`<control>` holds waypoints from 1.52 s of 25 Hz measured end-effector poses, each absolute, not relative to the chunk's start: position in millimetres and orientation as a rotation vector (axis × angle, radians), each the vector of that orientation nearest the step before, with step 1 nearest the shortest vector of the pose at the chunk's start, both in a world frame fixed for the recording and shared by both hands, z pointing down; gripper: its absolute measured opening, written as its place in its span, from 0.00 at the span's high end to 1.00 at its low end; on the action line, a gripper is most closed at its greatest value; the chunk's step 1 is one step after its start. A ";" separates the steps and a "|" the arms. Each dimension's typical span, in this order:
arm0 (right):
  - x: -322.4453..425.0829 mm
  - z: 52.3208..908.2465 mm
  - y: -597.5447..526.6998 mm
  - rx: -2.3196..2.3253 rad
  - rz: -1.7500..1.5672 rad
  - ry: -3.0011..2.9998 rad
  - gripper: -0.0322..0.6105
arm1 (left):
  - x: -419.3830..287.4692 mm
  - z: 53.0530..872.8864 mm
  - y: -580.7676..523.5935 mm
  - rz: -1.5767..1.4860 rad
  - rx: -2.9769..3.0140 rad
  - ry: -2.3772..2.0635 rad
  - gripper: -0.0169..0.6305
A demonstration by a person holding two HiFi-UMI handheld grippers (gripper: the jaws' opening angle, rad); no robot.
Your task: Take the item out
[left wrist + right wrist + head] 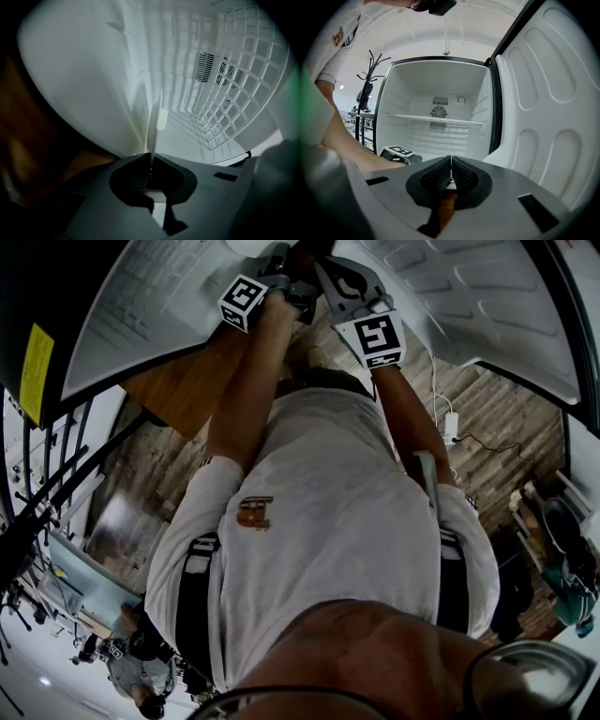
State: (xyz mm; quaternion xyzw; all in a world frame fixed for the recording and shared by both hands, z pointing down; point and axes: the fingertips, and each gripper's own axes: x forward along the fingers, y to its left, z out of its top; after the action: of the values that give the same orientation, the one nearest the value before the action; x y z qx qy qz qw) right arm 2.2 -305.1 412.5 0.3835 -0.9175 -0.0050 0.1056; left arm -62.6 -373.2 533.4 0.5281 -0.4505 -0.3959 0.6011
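In the left gripper view my left gripper (151, 165) is inside the white fridge compartment (84, 79). Its jaws are closed on a thin white sheet-like piece (153, 126), seen edge-on and standing up from the jaw tips. What the piece is cannot be told. In the right gripper view my right gripper (451, 171) is shut with nothing between its ribbed pads, a little outside the open fridge (436, 131). The head view shows both marker cubes, the left gripper's (242, 302) and the right gripper's (373, 337), raised at arm's length toward the white fridge panels.
A wire shelf (433, 118) crosses the fridge, with a round fan grille (438, 111) on the back wall. The moulded door liner (543, 93) stands open on the right. A coat stand (370, 84) and railings are on the left. The floor (487, 418) is wood planks.
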 end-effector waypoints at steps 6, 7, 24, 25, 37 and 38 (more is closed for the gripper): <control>-0.7 413.4 -302.6 1.130 -0.010 -2.714 0.90 | -63.0 527.0 -363.3 -0.925 1.244 -1.038 0.93; -0.9 413.5 -301.7 1.130 -0.008 -2.718 0.90 | -62.7 525.6 -360.8 -0.926 1.250 -1.036 0.94; -17.1 401.2 -274.3 1.136 0.006 -2.769 0.90 | -59.2 491.8 -315.3 -0.897 1.293 -0.970 0.93; -18.2 399.9 -271.5 1.136 0.006 -2.771 0.90 | -60.1 488.9 -311.8 -0.895 1.296 -0.966 0.93; -8.8 383.0 -254.9 1.144 0.026 -2.789 0.90 | -56.0 454.0 -271.3 -0.836 1.335 -0.900 0.93; -7.7 382.1 -254.0 1.143 0.034 -2.793 0.90 | -56.3 451.0 -268.6 -0.831 1.342 -0.896 0.93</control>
State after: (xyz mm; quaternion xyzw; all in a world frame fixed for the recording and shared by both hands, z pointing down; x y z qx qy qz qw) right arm -7.7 -254.0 382.1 0.3781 -0.9236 0.0112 0.0617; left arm -56.3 -268.6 451.0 0.5825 -0.3890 -0.3608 0.6158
